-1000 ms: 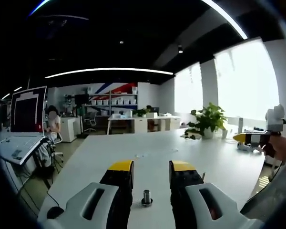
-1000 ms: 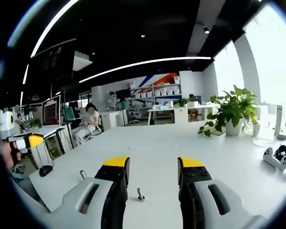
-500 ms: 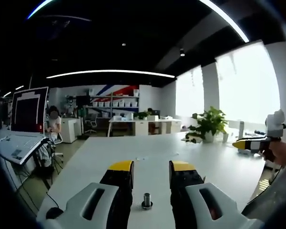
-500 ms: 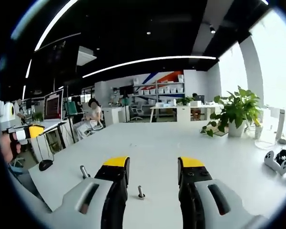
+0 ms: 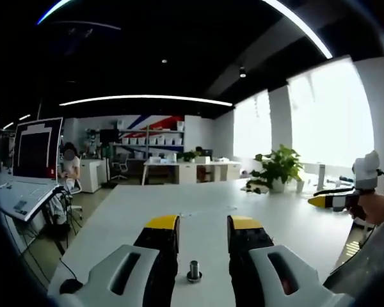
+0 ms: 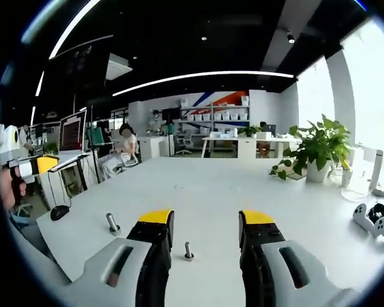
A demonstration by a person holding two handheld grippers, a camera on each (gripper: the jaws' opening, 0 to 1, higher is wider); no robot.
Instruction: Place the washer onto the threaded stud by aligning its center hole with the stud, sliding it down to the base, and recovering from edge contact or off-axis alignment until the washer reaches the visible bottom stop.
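Stud: threaded stud (image 5: 194, 270) stands upright on the white desk (image 5: 198, 217), near its front edge, seen between the left gripper's jaws in left gripper view. In right gripper view the same stud (image 6: 112, 222) sits left of the right gripper, near the desk's left edge.
Small bolt: a thinner bolt (image 6: 188, 251) stands upright on the desk, between the right gripper's jaws, touching neither.
Washer: can't tell where it is; too small to pick out.
Left gripper: left gripper (image 5: 203, 246), yellow-tipped jaws parted wide, nothing held; stud in the gap w/o contact. Also seen at far left of right gripper view (image 6: 32, 167), in a hand.
Right gripper: right gripper (image 6: 205, 243), jaws spread wide, holding nothing. Seen too at right of left gripper view (image 5: 336, 200), held in a hand (image 5: 379, 206), above the desk's right edge.
Background: potted plant (image 6: 315, 149) near the desk's far right corner; white game controller (image 6: 373, 221) by the right edge; mouse (image 6: 59, 212) at the left edge; seated person (image 6: 120, 154) beyond the desk.
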